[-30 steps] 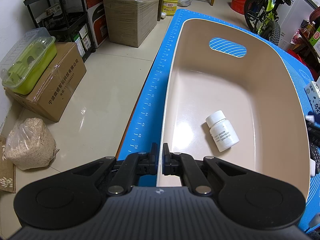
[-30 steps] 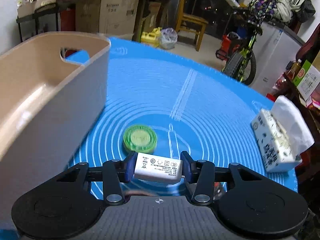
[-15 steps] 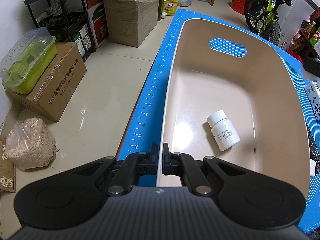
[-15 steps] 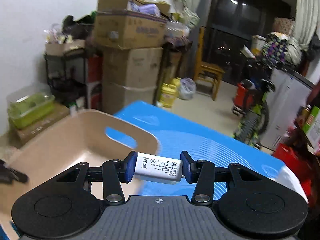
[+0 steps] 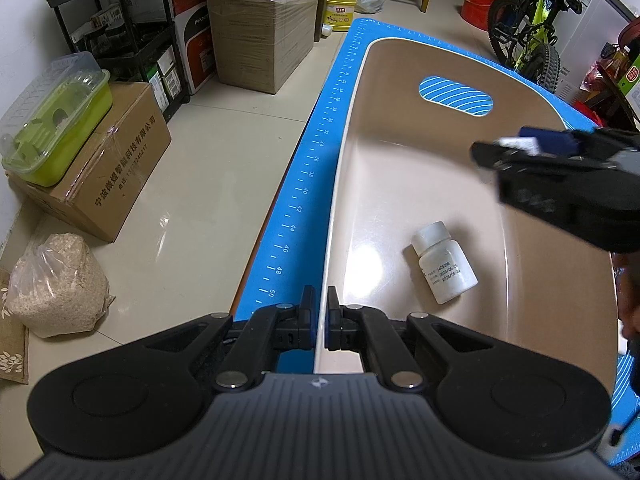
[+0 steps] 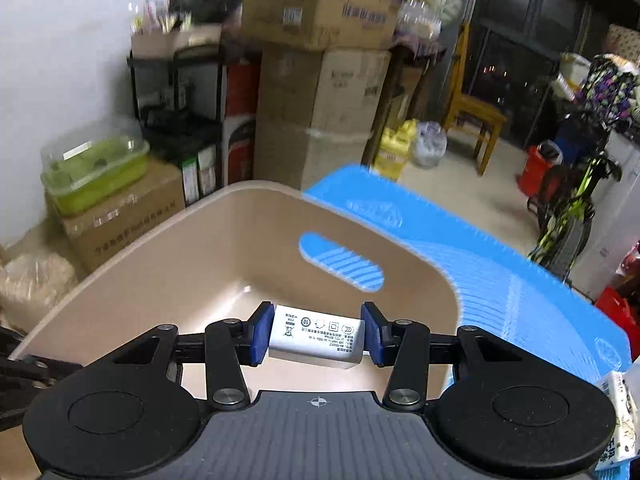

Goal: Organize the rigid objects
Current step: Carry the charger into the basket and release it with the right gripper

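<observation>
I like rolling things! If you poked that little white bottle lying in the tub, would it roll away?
Probably. The white bottle is round and lies on its side on the tub's smooth, shiny floor. It looks like light plastic, so a poke might also make it slide.

black fingers [image 6: 258, 334] (blue pads)

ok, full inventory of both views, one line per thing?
bin: 1, beige, on mat
mat: 1, blue, under bin
bottle: 1, white, lying in bin
charger: 1, white, in right gripper above bin
tissue pack: 1, white, mat's right edge
boxes: several, brown, on floor
green tub: 1, on a box
bike: 1, green, background
left gripper: shut on bin rim
right gripper: shut on charger
</observation>
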